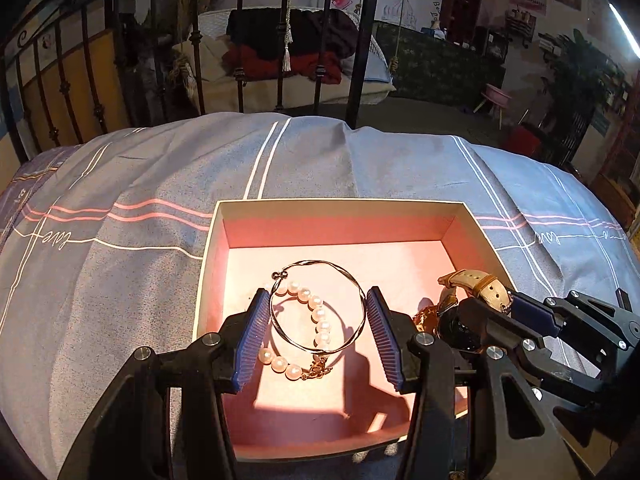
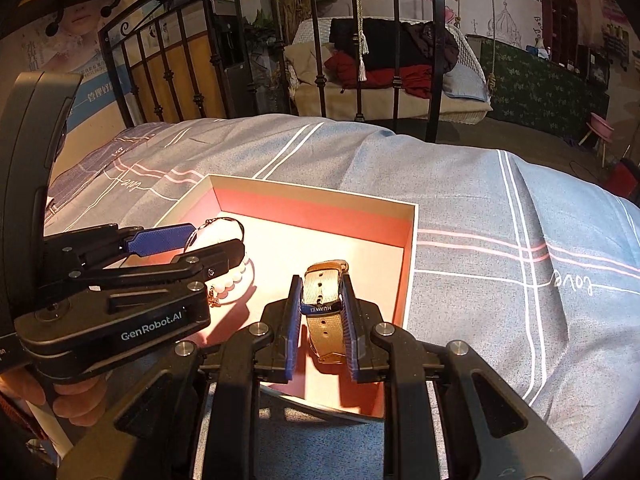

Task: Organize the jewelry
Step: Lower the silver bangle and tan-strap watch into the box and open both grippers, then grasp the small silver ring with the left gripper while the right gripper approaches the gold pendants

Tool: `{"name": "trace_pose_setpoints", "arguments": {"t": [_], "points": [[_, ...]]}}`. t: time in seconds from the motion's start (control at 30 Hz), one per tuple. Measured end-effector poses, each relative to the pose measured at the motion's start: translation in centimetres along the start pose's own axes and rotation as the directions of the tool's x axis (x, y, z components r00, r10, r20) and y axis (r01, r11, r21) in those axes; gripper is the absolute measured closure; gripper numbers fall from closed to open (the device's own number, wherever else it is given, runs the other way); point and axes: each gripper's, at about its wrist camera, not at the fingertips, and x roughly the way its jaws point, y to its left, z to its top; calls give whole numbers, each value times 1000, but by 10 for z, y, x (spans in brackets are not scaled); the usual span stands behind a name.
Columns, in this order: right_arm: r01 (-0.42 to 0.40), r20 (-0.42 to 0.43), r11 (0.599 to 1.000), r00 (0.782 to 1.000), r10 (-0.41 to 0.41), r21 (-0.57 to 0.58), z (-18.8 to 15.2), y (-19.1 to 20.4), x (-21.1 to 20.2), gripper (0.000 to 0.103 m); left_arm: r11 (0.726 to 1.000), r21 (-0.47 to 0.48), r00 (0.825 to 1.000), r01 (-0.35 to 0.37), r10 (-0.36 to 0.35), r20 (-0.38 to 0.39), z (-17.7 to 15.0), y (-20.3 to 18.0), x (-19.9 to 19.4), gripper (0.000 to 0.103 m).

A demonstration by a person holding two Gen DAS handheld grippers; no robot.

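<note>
Bed [image 1: 120,184] with grey striped cover, open pink-lined box [image 1: 336,210] sitting on it near me. Everything I'm sorting is already inside the box.

Watch [image 2: 325,292]: right side of the box, tan fabric strap, dark case. I'd judge it the heaviest piece, strap floppy, case stiff. My right gripper [image 2: 322,322] has its jaws closed on it across the case, strap hanging out both ends; that's the place to hold, the strap alone would sag.

Metal bangle [image 1: 318,306]: middle of the box floor, thin twisted wire hoop, looks light, springy, slippery. Best pinched across the wire, not squeezed hard across the hoop or it may deform.

Pearl bracelet [image 1: 316,316]: lying under and through the bangle, limp strand with small gold clasp at the near end, beads would roll. Take mid-strand.

Left gripper [image 1: 318,334] reaches in from the near side, tilted down, jaws open either side of the bangle; whether the pads touch it I can't tell. Right gripper comes in low alongside on the right.
</note>
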Motion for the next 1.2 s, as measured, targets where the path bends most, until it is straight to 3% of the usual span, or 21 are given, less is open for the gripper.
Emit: {"name": "trace_pose_setpoints", "arguments": {"t": [0.83,0.93,1.03,1.1,1.2], "points": [[11,-4,1000,1000,-11,11,-5,-1,0,84,1000,22,1000,-13,14,-15,-1,-4,10,54],[22,0,1000,1000,-22,14,-6,-1,-2,82,1000,3,1000,-22,22,-6,0,-1,7,44],[29,8,999,1000,-29,24,-6,-3,-8,76,1000,1,1000,-13,13,9,0,0,-1,43],[44,34,998,998,-45,35,-6,-4,-18,53,1000,-5,1000,-7,7,20,0,2,-9,43],[61,75,997,995,-65,46,-8,-3,-38,46,1000,-18,999,10,-10,39,-4,6,-27,41]]}}
